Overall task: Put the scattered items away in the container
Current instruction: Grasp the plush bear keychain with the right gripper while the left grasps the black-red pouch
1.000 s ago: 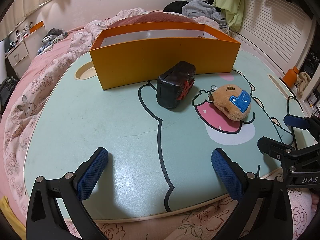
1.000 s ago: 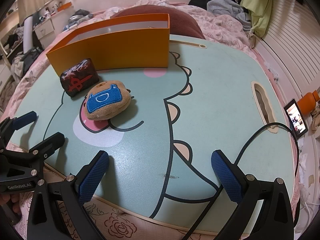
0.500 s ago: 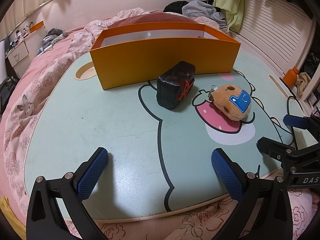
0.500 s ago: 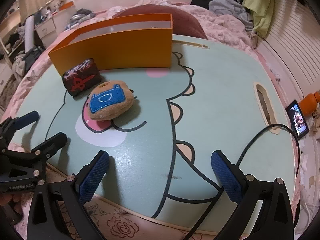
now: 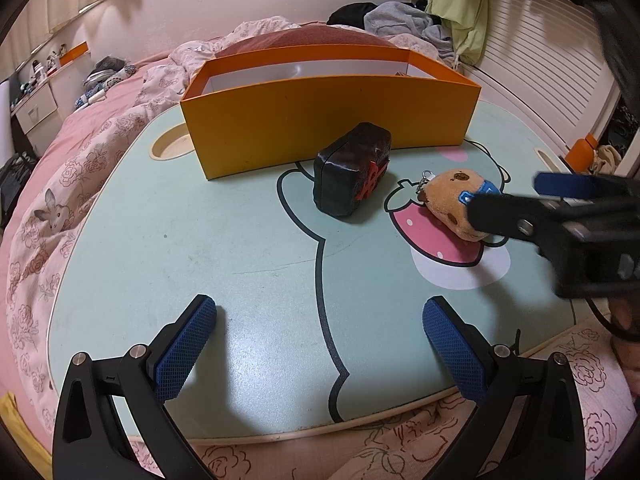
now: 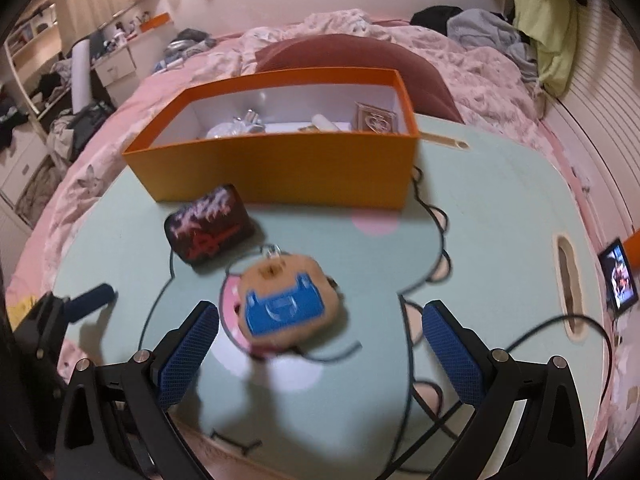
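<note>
An orange box [image 5: 328, 120] [image 6: 280, 172] stands at the far side of a pale green lap table [image 5: 224, 248] [image 6: 500, 216]; several small items lie inside it. A black pouch with red lettering [image 5: 352, 174] [image 6: 210, 226] sits just in front of the box. A brown plush keychain with a blue patch [image 5: 448, 200] [image 6: 286, 306] lies to its right. My right gripper [image 6: 320, 334] is open, raised above the plush, which shows between its fingers. My left gripper [image 5: 316, 336] is open over the near table edge, holding nothing.
The table rests on a pink floral bedspread [image 5: 36, 200]. A cup recess [image 5: 170, 146] is left of the box, a slot [image 6: 568, 288] near the right edge. A black cable [image 6: 560, 328] crosses the right side. A phone [image 6: 618, 280] lies on the bed.
My right gripper has risen and swung left and forward over the plush, so the box's inside now shows. In the left wrist view it now reaches across in front of the plush. The left gripper stays still.
</note>
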Action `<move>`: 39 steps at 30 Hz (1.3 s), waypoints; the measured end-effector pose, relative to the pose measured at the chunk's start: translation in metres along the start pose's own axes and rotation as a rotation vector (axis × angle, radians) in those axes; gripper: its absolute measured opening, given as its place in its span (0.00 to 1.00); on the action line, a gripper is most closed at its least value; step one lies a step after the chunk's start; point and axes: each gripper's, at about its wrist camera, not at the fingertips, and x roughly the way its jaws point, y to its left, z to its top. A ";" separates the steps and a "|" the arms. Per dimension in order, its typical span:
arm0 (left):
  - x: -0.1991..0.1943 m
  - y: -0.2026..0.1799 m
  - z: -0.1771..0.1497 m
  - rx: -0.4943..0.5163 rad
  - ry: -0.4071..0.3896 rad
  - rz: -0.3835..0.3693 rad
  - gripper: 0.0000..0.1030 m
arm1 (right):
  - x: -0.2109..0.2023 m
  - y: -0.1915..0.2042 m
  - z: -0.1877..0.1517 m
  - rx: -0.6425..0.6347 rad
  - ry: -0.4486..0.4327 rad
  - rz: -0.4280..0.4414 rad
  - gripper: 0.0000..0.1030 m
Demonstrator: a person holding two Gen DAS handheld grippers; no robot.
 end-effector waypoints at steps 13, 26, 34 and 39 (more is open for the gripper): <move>0.000 0.000 0.000 -0.001 0.000 0.001 1.00 | 0.005 -0.009 -0.007 0.054 0.020 0.063 0.43; -0.020 -0.005 0.032 0.061 -0.113 -0.001 1.00 | -0.026 -0.039 -0.035 0.158 -0.091 0.119 0.43; 0.013 -0.009 0.071 0.024 -0.033 -0.082 0.93 | -0.025 -0.042 -0.036 0.165 -0.090 0.125 0.43; 0.029 -0.017 0.077 0.012 0.010 -0.114 0.83 | -0.026 -0.042 -0.037 0.163 -0.094 0.124 0.43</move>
